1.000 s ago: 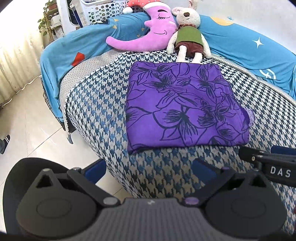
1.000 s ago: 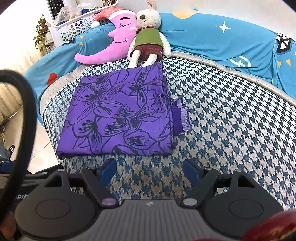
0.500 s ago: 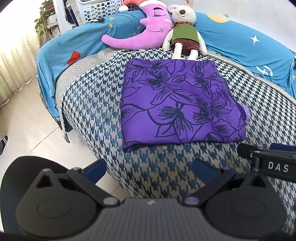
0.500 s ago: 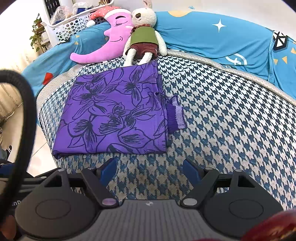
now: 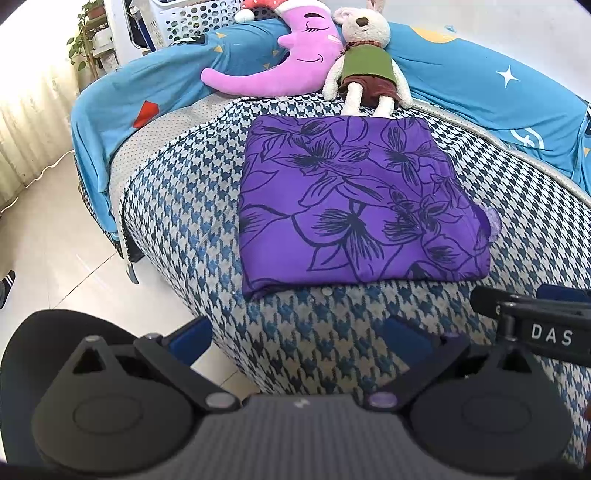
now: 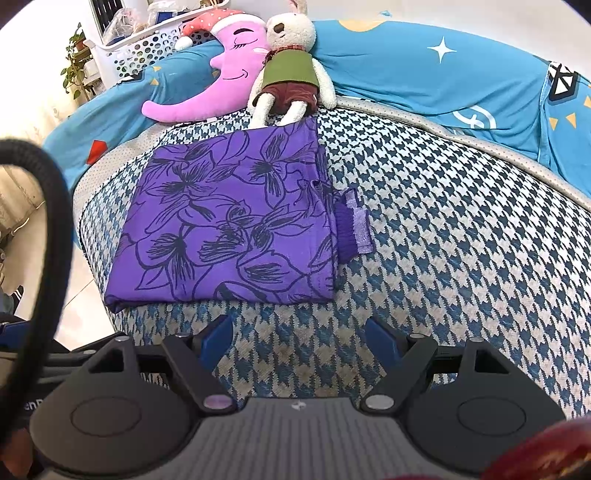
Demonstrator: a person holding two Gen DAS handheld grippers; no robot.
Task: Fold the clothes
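A purple garment with black flower outlines (image 5: 354,199) (image 6: 236,225) lies folded into a flat rectangle on the blue-and-white houndstooth bed cover (image 5: 317,332) (image 6: 461,236). A ribbed purple cuff (image 6: 352,225) sticks out of its right edge. My left gripper (image 5: 299,336) hovers open near the bed's front edge, short of the garment's near-left corner, holding nothing. My right gripper (image 6: 297,334) is open too, just before the garment's near edge, nothing between its fingers. The right gripper's body shows at the right of the left wrist view.
A pink moon plush (image 5: 280,62) (image 6: 218,85) and a cream rabbit toy (image 5: 365,62) (image 6: 291,70) lie behind the garment against a blue patterned sheet (image 6: 461,70). A white perforated basket (image 5: 192,18) stands at the back left. Tiled floor (image 5: 55,236) lies left of the bed.
Both grippers have drifted slightly; the garment appears shifted a little in each view. Both stay open and the garment lies as before.
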